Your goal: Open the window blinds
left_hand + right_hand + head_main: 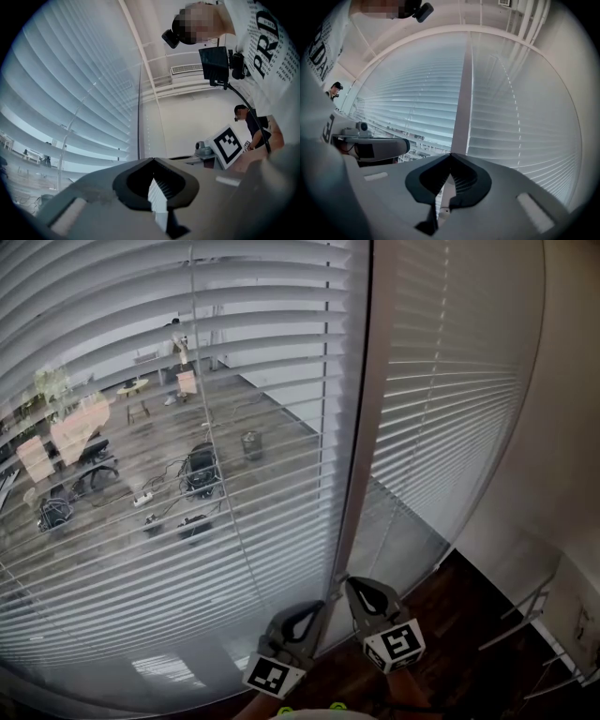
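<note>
Blinds (pixel 122 549): part-open at frame left, flatter at right. R gripper (pixel 451 155) pinches thin white wand (pixel 442 206); L gripper (pixel 153 160) jaws together.

Two blinds (pixel 141 549) (pixel 450 409), two grippers (pixel 317 607) (pixel 354 585), one window post (pixel 361 446) and one wand (pixel 443 206) are counted.

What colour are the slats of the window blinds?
The slats are white; the head view shows them best.

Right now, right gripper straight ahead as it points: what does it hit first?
Shut on a thin white wand, the right gripper likely meets the beige vertical window post first; depth unclear.
</note>
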Demonstrator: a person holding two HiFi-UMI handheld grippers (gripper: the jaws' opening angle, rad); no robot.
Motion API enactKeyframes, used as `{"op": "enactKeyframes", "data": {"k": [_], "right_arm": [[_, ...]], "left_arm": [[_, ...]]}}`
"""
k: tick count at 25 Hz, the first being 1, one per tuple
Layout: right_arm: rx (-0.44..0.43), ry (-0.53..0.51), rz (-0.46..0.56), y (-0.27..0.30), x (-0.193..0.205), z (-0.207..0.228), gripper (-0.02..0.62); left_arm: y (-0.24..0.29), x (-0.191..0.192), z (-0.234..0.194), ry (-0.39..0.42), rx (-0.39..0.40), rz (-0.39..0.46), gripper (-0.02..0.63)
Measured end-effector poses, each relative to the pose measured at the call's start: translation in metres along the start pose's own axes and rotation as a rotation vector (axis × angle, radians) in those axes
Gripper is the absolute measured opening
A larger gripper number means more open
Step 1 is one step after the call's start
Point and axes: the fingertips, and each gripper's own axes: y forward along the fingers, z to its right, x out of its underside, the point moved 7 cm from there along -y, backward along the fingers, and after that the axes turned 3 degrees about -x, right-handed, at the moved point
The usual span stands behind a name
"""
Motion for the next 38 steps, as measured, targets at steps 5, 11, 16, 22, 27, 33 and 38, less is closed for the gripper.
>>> {"op": "enactKeyframes", "data": {"k": [5, 11, 16, 22, 27, 33, 38], "right_arm": [[-0.019, -0.008, 0.01, 0.001, -0.01, -0.006, 0.006], [-0.042, -0.017, 0.022, 0.003, -0.018, -0.008, 0.006], [-0.065, -0.094, 0.009, 0.006, -0.023, -0.015, 0.006], [-0.08, -0.107, 0.018, 0.008, -0.027, -0.022, 0.006], [-0.085, -0.119, 0.024, 0.007, -0.031, -0.026, 0.006], [-0.093, -0.133, 0.028, 0.007, -0.032, -0.03, 0.006], [-0.1, -0.131, 0.028, 0.008, -0.031, -0.032, 0.006]], "left_arm": [[-0.003, -0.001, 0.0, 0.002, 0.001, -0.001, -0.008], [0.0, -0.008, 0.0, -0.004, 0.002, 0.001, -0.008], [0.001, -0.008, 0.0, 0.0, 0.005, 0.004, -0.008], [0.001, -0.01, 0.002, -0.003, 0.006, 0.004, -0.008], [-0.001, -0.01, 0.003, -0.003, 0.004, 0.003, -0.008], [-0.004, -0.011, 0.003, -0.001, 0.0, 0.004, -0.008], [-0.005, -0.01, 0.003, -0.001, 0.001, 0.006, -0.008]]}}
